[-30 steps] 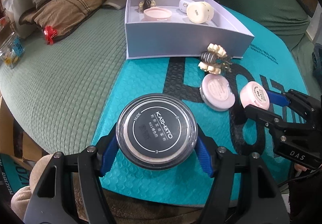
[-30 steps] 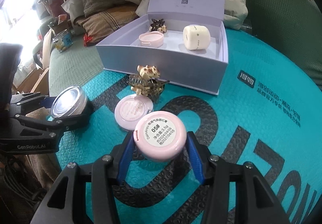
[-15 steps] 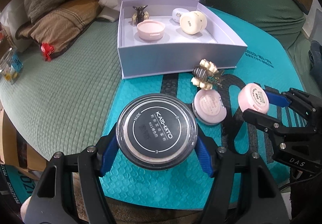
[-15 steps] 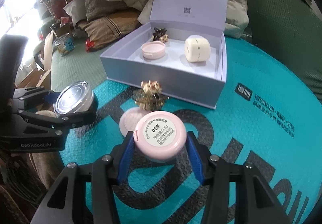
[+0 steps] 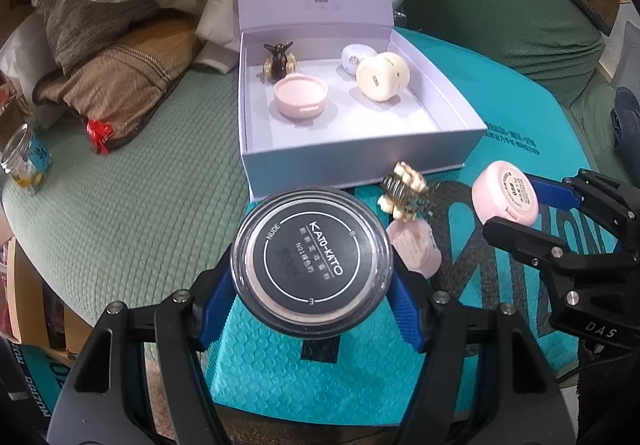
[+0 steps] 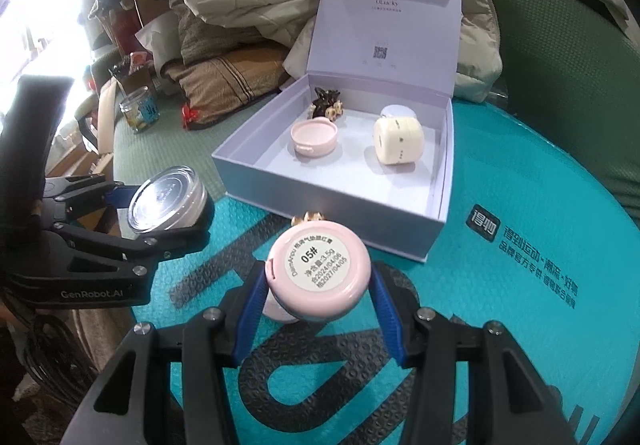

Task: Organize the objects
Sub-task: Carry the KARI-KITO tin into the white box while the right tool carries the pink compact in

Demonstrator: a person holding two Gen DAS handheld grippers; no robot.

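Both hand-held grippers are loaded: my left hand-held gripper pinches a black-lidded jar between its blue pads, and my right hand-held gripper pinches a pink compact the same way, label side facing the camera. Each is held up off the surface, the jar at near left and the compact at near right.

Under them lies a teal bubble mailer with black lettering, spread over a green quilted bed cover. At the far edge of the mailer sits an open lavender box, its lid standing upright at the back. Inside it, a cream jar lies on its side at the right, with a small white pot just behind it; a pink lidded pot sits at the left, and a dark hair claw is in the far left corner.

Just outside the box's near wall, a gold-and-cream hair claw rests on the mailer, with another pink compact lying just near of it, between my two hand-held grippers. A small glass jar stands far off to the left on the bed cover.
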